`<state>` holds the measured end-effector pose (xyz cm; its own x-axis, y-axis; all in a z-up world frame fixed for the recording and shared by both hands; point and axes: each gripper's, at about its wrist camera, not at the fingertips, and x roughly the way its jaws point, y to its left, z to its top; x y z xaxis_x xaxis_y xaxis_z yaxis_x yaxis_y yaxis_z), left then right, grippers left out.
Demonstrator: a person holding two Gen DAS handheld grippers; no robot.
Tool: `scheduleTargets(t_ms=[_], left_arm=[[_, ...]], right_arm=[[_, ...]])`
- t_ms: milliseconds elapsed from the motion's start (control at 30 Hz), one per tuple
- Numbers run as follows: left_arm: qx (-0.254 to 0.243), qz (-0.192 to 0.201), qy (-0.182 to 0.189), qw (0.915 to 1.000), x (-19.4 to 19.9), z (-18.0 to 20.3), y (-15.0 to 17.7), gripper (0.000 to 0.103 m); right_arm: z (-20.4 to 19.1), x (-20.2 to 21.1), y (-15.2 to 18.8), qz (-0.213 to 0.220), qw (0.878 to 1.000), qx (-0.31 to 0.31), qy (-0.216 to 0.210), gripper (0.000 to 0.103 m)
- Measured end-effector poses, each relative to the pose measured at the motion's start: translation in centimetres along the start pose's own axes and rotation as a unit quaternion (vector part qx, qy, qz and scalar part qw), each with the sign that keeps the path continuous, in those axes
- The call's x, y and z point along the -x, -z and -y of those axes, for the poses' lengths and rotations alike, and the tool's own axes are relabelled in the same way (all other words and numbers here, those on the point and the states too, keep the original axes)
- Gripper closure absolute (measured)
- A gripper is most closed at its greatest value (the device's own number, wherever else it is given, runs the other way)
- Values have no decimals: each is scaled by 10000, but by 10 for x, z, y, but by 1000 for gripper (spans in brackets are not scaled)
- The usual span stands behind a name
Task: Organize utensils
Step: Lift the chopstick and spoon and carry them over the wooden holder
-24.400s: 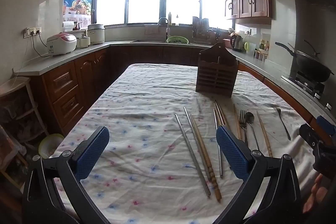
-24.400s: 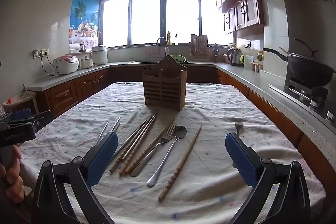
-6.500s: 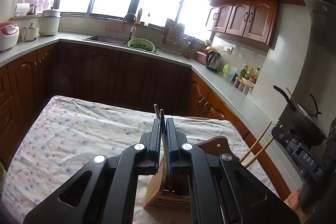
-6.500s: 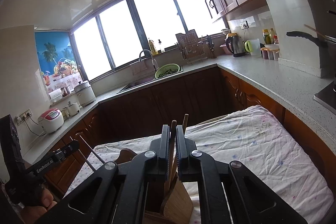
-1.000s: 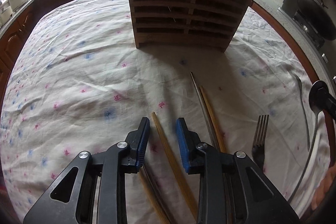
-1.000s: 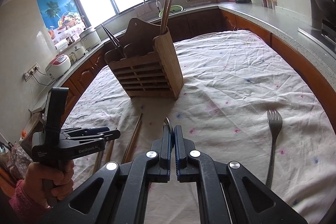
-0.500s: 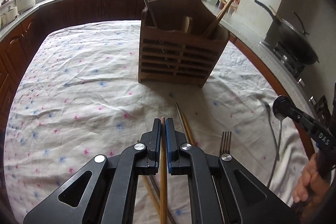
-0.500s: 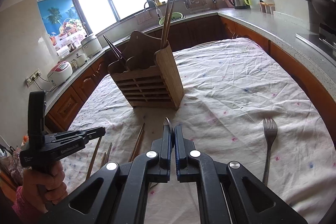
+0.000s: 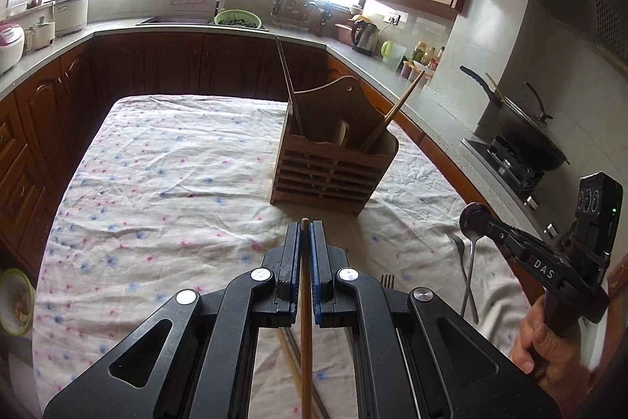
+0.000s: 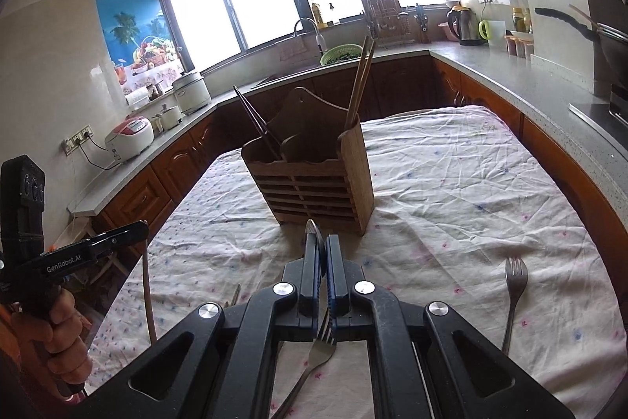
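A wooden utensil holder (image 9: 333,160) (image 10: 314,179) stands mid-table, with dark chopsticks (image 9: 288,81) in its left slot and wooden chopsticks (image 9: 396,108) in its right. My left gripper (image 9: 304,234) is shut on a wooden chopstick (image 9: 305,332), lifted in front of the holder. My right gripper (image 10: 320,242) is shut on a metal spoon (image 10: 312,228), bowl end forward, also short of the holder; the spoon shows in the left wrist view (image 9: 475,218).
Two forks (image 10: 514,285) (image 10: 318,348) and more chopsticks (image 9: 288,360) lie on the flowered tablecloth (image 9: 176,163). Counters surround the table, with a wok (image 9: 526,136) on the stove at right and a sink (image 9: 176,22) at the back.
Both grippers have risen and tilted up with their utensils, the left with the chopstick, the right with the spoon, and moved nearer the holder.
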<state>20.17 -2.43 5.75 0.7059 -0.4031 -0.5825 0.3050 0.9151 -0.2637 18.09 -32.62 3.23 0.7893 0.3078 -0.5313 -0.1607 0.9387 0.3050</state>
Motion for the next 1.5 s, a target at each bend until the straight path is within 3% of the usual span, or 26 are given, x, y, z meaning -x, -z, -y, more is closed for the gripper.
scheduleTargets(t_ms=[467, 1067, 1300, 1500], left_arm=[[133, 462, -17, 9988, 25, -5, -15, 99], [248, 559, 76, 9981, 25, -5, -29, 100], [263, 806, 131, 9963, 27, -2, -58, 100], [212, 1218, 109, 9923, 28, 4, -99, 100]], right_arm=[[-21, -1, -15, 405, 9971, 568, 303, 100], [-1, -25, -5, 172, 9977, 539, 383, 100], [-10, -18, -24, 999, 9906, 778, 514, 100], [-15, -23, -59, 1869, 9740, 852, 956, 100]])
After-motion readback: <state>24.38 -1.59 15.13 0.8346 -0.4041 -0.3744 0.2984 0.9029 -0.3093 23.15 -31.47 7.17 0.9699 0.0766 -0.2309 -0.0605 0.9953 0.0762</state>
